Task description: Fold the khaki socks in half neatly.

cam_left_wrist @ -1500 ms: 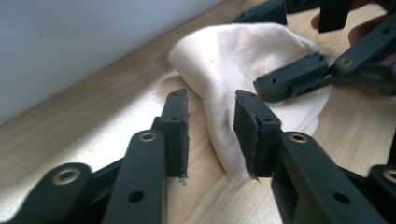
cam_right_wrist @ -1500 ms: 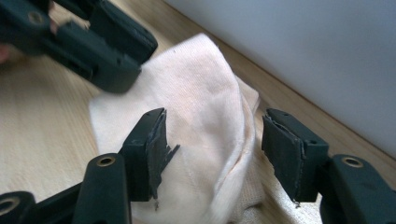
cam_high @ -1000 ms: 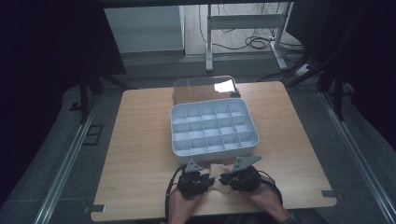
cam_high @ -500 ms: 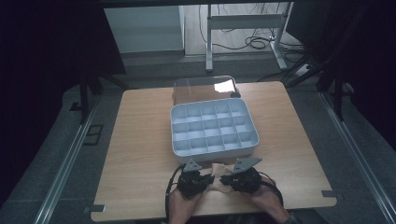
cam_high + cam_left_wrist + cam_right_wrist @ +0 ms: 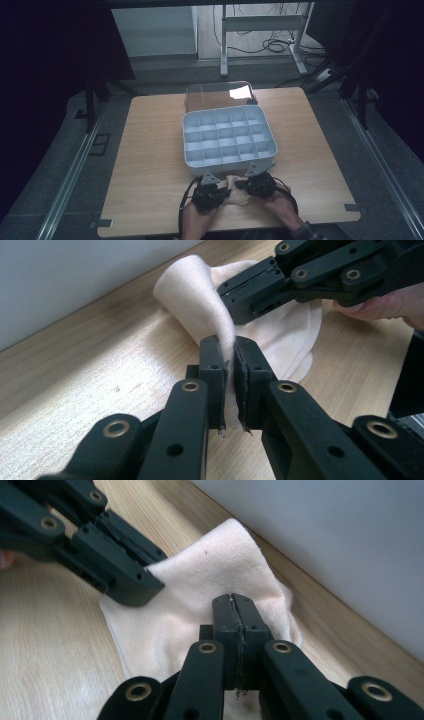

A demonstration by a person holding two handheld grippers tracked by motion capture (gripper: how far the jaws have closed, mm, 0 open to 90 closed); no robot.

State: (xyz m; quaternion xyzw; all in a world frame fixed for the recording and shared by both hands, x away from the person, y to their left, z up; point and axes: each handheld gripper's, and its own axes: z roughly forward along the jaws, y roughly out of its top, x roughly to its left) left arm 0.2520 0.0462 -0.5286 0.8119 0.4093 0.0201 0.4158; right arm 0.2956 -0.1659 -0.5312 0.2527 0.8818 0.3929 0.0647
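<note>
Cloth (image 5: 280,335): near worktop (image 5: 150,150) edge, before the tray (image 5: 227,137). Left gripper (image 5: 227,370) and right gripper (image 5: 235,617) fingers both clenched on it. We judge grasping done; next, we lift together.

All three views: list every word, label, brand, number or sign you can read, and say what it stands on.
None can be read in any view.
Cloth: plain knit, no tag or print showing.
Tray: plain compartments, no markings.
Left gripper and right gripper: bare black parts and brass rivets, no lettering.
Table: wood grain alone.
</note>
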